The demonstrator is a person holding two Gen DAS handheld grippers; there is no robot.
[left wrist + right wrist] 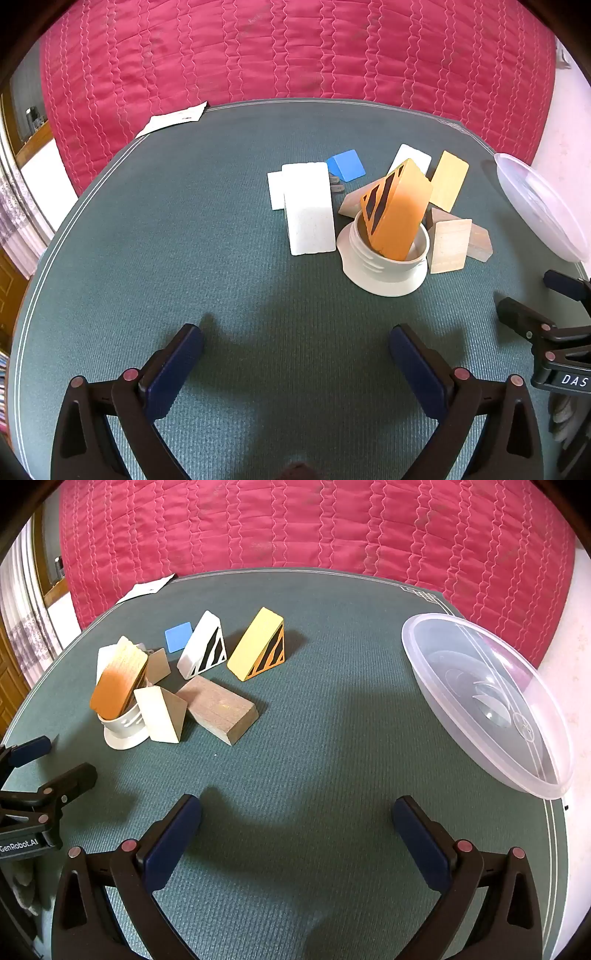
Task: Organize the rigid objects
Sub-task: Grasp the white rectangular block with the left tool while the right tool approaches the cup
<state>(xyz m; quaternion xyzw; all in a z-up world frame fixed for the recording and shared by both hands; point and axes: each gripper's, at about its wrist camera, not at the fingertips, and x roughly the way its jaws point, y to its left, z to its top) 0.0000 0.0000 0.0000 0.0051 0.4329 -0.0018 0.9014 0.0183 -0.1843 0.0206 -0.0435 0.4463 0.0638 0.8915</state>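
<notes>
A cluster of wedge blocks lies on the green table. An orange striped wedge leans inside a white cup-shaped holder. Beside it lie a white block, a blue wedge, a yellow wedge and pale wooden wedges. In the right wrist view I see a white striped wedge, a yellow striped wedge, a brown wooden block and a cream wedge. My left gripper and right gripper both stand open above bare cloth, nothing between their fingers.
A clear plastic tub sits at the table's right edge. A white paper lies at the far left corner. Behind the table hangs a red quilted cover. The table's near half is bare cloth.
</notes>
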